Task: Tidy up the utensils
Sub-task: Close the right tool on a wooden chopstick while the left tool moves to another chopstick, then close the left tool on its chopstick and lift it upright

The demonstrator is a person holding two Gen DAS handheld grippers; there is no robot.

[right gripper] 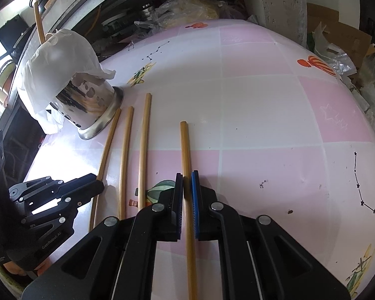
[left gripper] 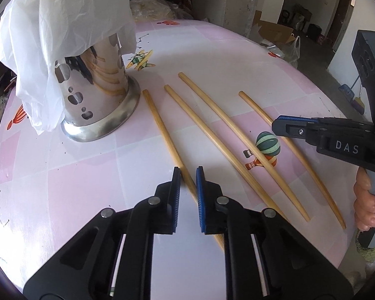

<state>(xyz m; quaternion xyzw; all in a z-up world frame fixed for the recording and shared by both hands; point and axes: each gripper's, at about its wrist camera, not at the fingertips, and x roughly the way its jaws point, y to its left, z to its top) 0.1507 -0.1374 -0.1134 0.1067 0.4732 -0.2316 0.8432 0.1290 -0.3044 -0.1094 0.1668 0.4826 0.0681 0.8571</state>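
Several wooden chopsticks lie side by side on the pink checked table (left gripper: 62, 175). My left gripper (left gripper: 188, 172) straddles the leftmost chopstick (left gripper: 162, 130), jaws close around it but with a small gap on each side. My right gripper (right gripper: 186, 176) is closed on the rightmost chopstick (right gripper: 185, 145), which runs between its pads. The right gripper also shows in the left wrist view (left gripper: 277, 125) over that chopstick (left gripper: 257, 110). A perforated steel utensil holder (left gripper: 100, 92) stands at the far left, draped with a white plastic bag (left gripper: 62, 25).
Two middle chopsticks (left gripper: 212, 140) lie between the grippers. The left gripper appears in the right wrist view (right gripper: 97, 185). Bags and cardboard boxes (right gripper: 337, 50) clutter the floor beyond the table's far right edge. A plastic-wrapped bundle (right gripper: 192, 7) sits past the far edge.
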